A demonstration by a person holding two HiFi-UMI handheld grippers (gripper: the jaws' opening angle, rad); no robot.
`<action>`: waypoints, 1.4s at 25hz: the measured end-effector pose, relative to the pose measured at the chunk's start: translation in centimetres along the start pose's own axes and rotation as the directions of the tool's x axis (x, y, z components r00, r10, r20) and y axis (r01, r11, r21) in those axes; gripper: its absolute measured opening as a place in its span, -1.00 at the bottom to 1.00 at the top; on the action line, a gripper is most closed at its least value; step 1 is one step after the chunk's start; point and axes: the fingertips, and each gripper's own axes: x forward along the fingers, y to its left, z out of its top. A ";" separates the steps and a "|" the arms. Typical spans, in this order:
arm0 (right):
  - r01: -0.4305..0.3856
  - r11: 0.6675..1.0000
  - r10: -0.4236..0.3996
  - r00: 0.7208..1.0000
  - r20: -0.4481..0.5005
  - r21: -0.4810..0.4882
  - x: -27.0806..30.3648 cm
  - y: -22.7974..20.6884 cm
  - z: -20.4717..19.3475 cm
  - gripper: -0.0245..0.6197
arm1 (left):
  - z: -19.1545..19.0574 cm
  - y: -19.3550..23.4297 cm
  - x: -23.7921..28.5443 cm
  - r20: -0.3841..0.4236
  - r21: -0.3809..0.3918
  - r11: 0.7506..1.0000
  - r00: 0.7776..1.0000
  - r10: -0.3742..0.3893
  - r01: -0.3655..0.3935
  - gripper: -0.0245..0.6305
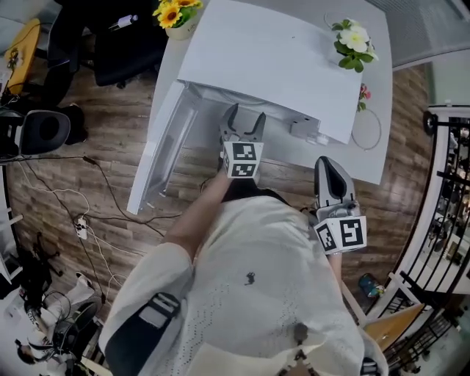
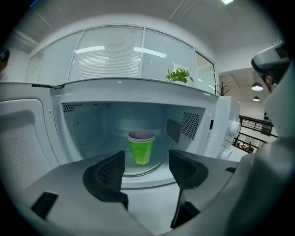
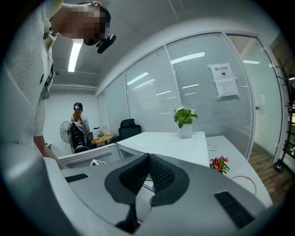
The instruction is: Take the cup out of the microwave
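A green cup (image 2: 141,147) with a pale rim stands upright on the turntable inside the white microwave (image 2: 138,87), whose door (image 2: 20,138) is swung open to the left. My left gripper (image 2: 146,157) is open just in front of the cavity. The cup shows between its jaws but farther in, and nothing is held. In the head view the left gripper (image 1: 244,126) points into the microwave (image 1: 272,66) mouth, beside the open door (image 1: 158,154). My right gripper (image 1: 330,180) hangs back to the right of the oven; its jaws (image 3: 148,161) are shut with nothing between them.
The microwave sits on a white table (image 1: 371,158) with yellow flowers (image 1: 175,13), a white-flowered pot plant (image 1: 352,40), small pink flowers (image 3: 218,163) and a cable loop (image 1: 367,131). A black chair (image 1: 44,131) and floor cables (image 1: 81,224) lie left. A person (image 3: 77,120) stands far off.
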 end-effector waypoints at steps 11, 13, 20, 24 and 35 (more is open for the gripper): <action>0.097 0.995 -0.096 0.995 -0.018 0.032 -0.1 -1.9 -0.7 -0.90 | -0.1 0.6 5.4 -0.039 -0.065 0.997 0.999 0.036 -0.038 0.04; 0.107 0.994 -0.107 0.994 -0.019 0.036 -0.2 -2.1 -0.9 -0.90 | -0.1 0.7 6.0 -0.046 -0.063 0.997 0.998 0.049 -0.052 0.04; 0.139 0.989 -0.138 0.990 -0.025 0.049 -0.2 -3.1 -1.2 -0.90 | -0.6 0.2 8.0 -0.076 -0.051 0.995 0.994 0.081 -0.085 0.06; 0.157 0.986 -0.156 0.987 -0.028 0.058 -0.2 -3.8 -1.4 -0.90 | -1.0 0.1 8.8 -0.096 -0.061 0.994 0.992 0.083 -0.089 0.06; 0.191 0.979 -0.188 0.981 -0.046 0.074 0.2 -4.7 -2.0 -0.90 | -1.4 1.1 10.5 -0.118 -0.064 0.991 0.987 0.109 -0.117 0.07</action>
